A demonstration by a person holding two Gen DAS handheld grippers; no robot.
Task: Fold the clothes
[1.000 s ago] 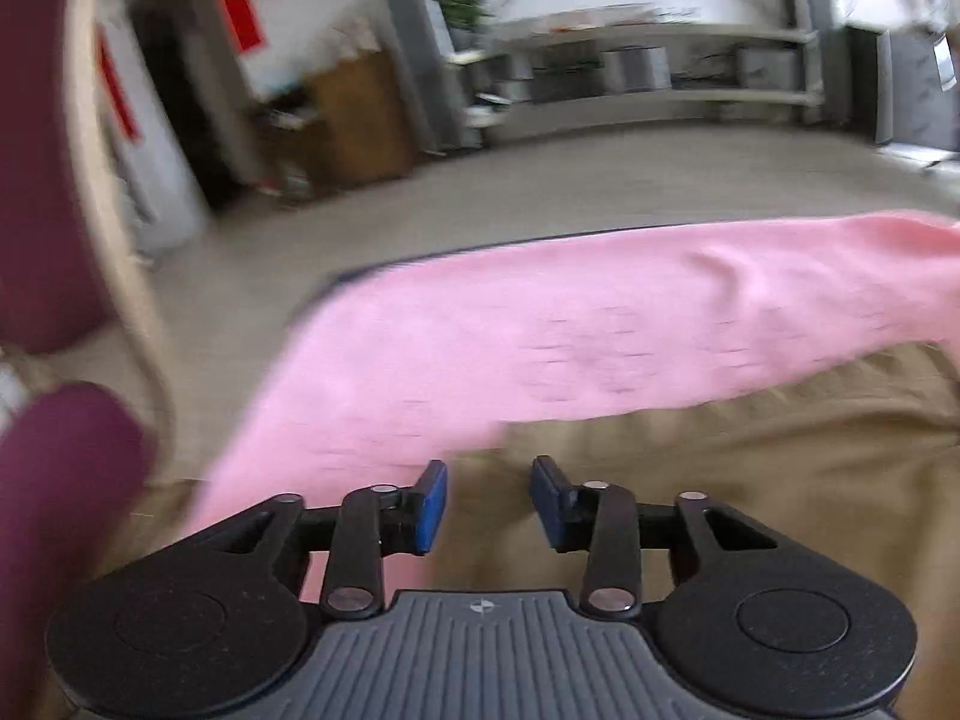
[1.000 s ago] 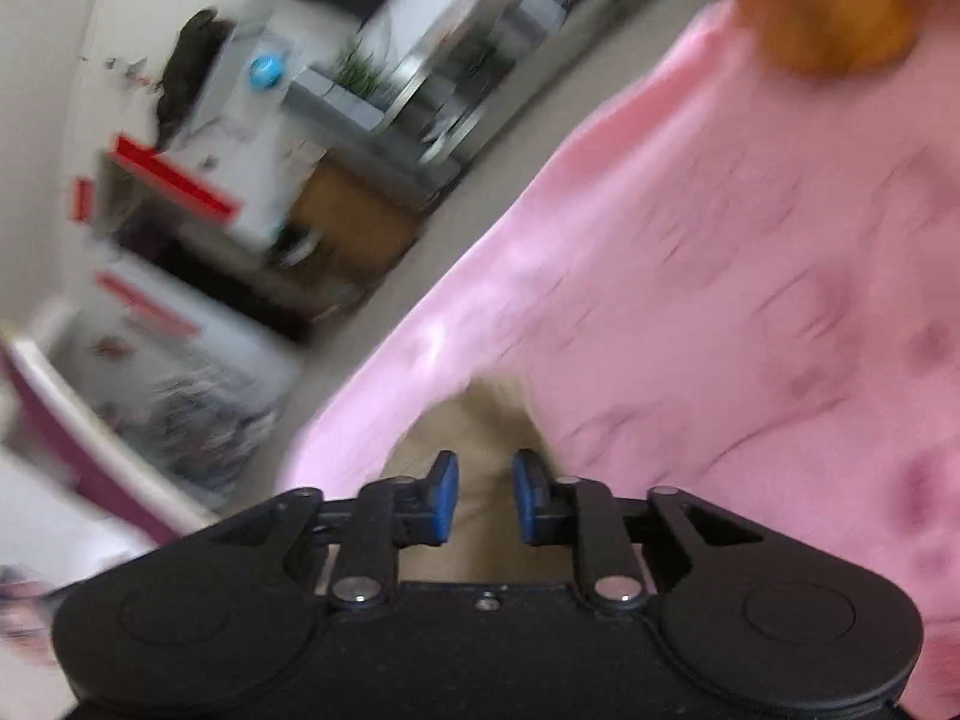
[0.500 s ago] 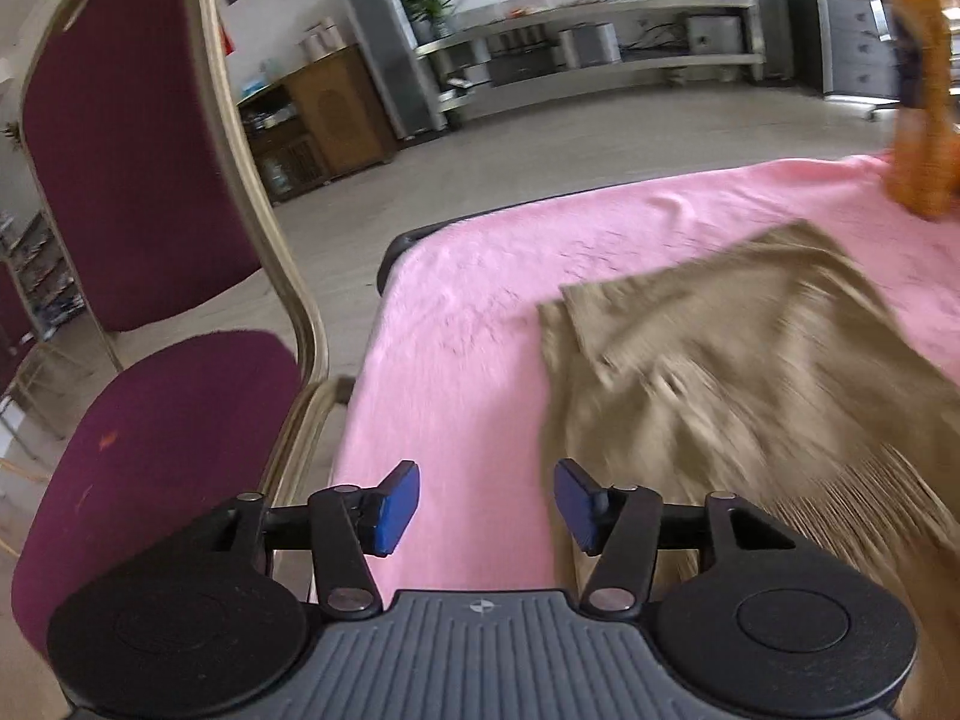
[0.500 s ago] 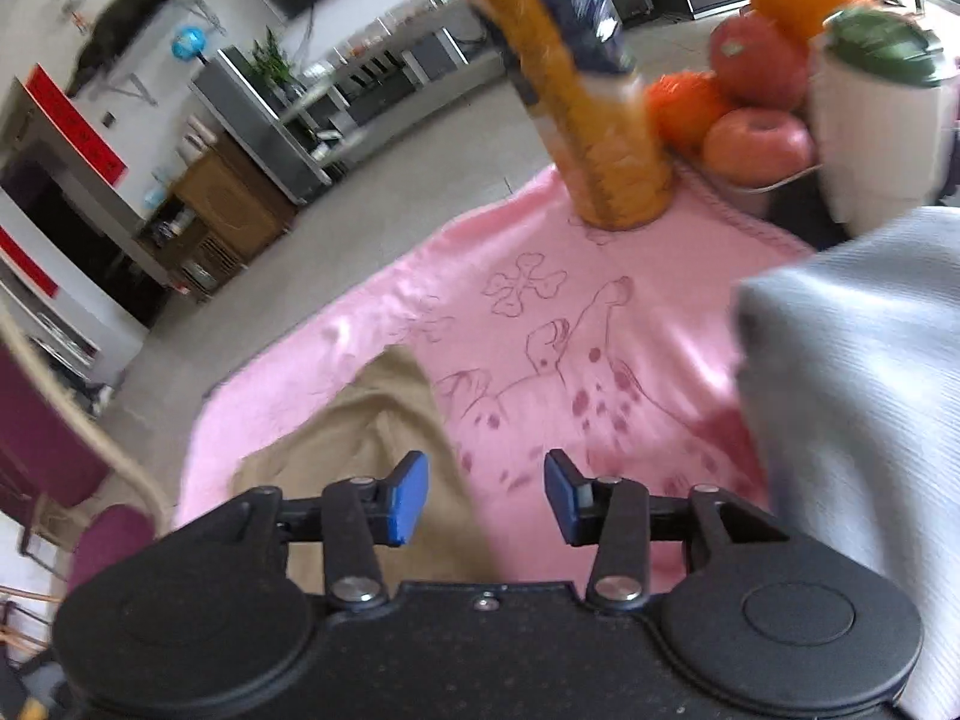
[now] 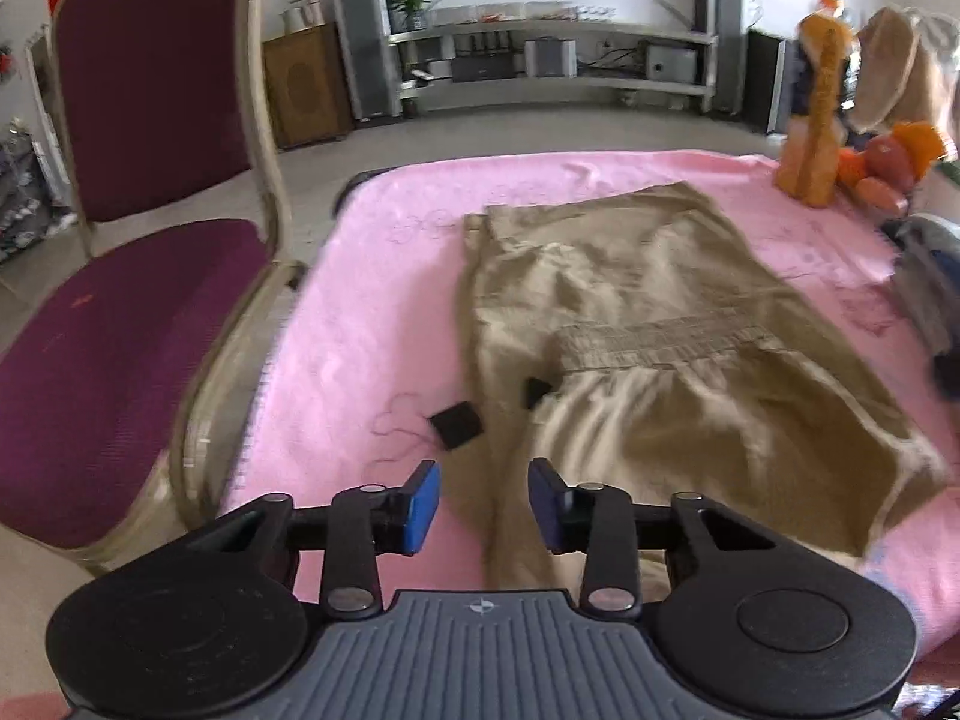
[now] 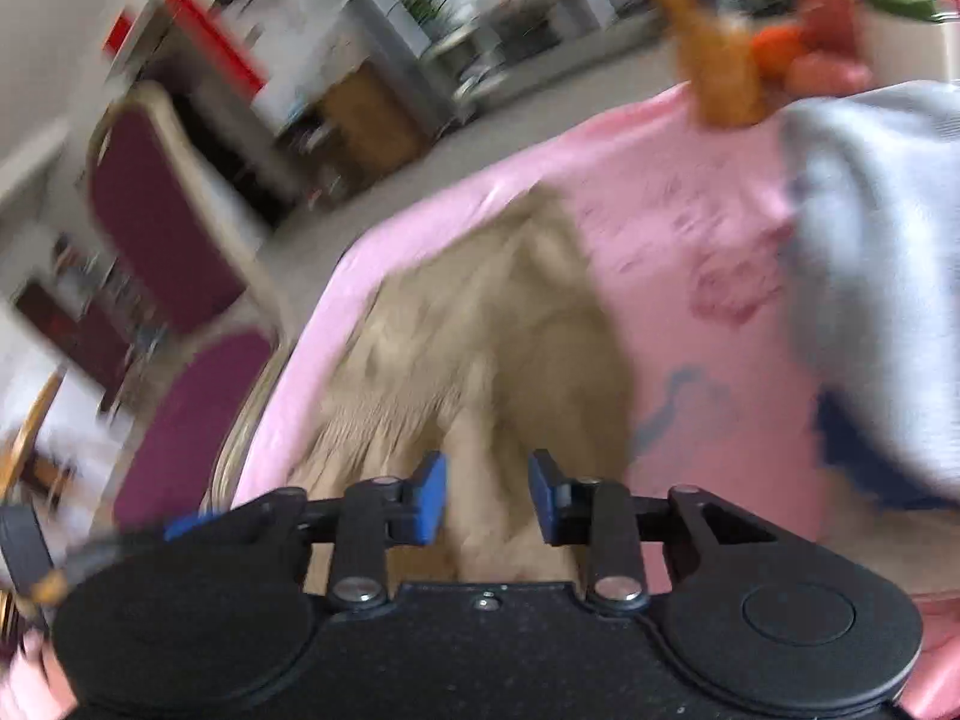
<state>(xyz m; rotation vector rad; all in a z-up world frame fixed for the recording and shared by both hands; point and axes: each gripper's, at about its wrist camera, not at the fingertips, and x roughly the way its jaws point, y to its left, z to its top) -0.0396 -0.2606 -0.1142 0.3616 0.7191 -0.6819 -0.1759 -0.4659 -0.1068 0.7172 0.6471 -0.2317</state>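
Tan shorts (image 5: 648,324) with a gathered waistband lie folded over on the pink blanket (image 5: 372,324) that covers the table. My left gripper (image 5: 483,507) hovers open above the near left edge of the shorts, with nothing between its blue pads. In the blurred right wrist view the same tan shorts (image 6: 480,348) spread ahead of my right gripper (image 6: 487,498), which is open and empty above their near end. A grey-white garment (image 6: 870,276) lies heaped at the right.
A maroon chair (image 5: 138,228) with a pale frame stands against the table's left edge. An orange toy giraffe (image 5: 816,114) and plush fruit (image 5: 894,162) sit at the far right corner. Two small black tags (image 5: 457,425) lie by the shorts. Folded dark clothes (image 5: 936,276) rest at the right.
Both grippers have let go, opened and pulled back from the shorts, which now lie flat and folded over. The right view has swung left and blurred.
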